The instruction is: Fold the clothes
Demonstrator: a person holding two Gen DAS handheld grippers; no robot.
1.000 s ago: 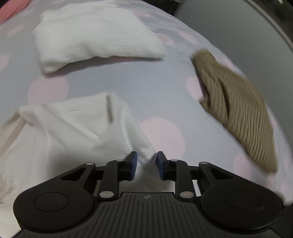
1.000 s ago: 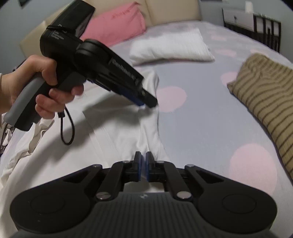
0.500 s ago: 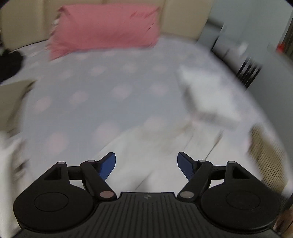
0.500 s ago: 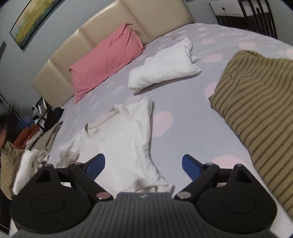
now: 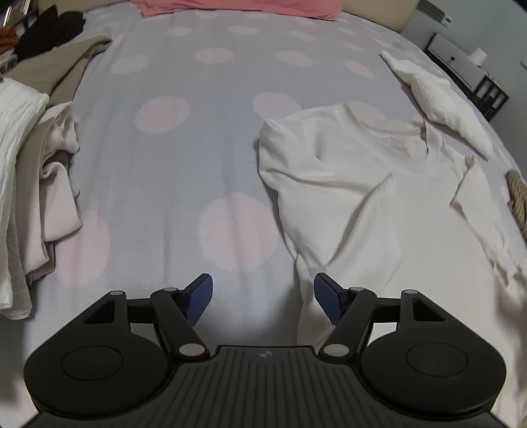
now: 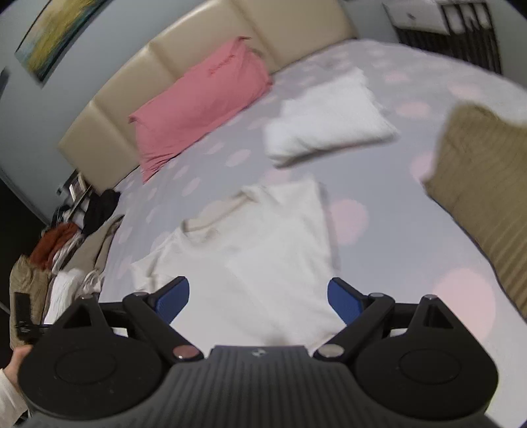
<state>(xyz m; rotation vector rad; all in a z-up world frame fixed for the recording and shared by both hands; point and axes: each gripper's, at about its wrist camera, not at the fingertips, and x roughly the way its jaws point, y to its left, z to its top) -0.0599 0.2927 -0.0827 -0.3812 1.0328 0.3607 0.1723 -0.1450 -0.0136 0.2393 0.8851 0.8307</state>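
Left wrist view looks down on a bed (image 5: 197, 138) covered in a grey sheet with pale pink dots. The left gripper (image 5: 263, 301) hangs above the sheet with its blue pads well apart and nothing between them; its jaws have just been closing a little from their widest. Just beside its right pad lies the hem of a white T-shirt (image 5: 355, 197), spread partly folded toward the right edge of the bed, one sleeve turned in. A folded white garment (image 5: 441, 102) lies beyond it near the right edge. A heap of unfolded clothes (image 5: 29, 184) sits along the left edge, and a pink pillow (image 5: 237, 6) lies at the head.

Right wrist view shows the right gripper (image 6: 258, 301) held over the same T-shirt (image 6: 263, 250), jaws spread wide and empty. A folded brown striped garment (image 6: 484, 177) lies at the right edge.
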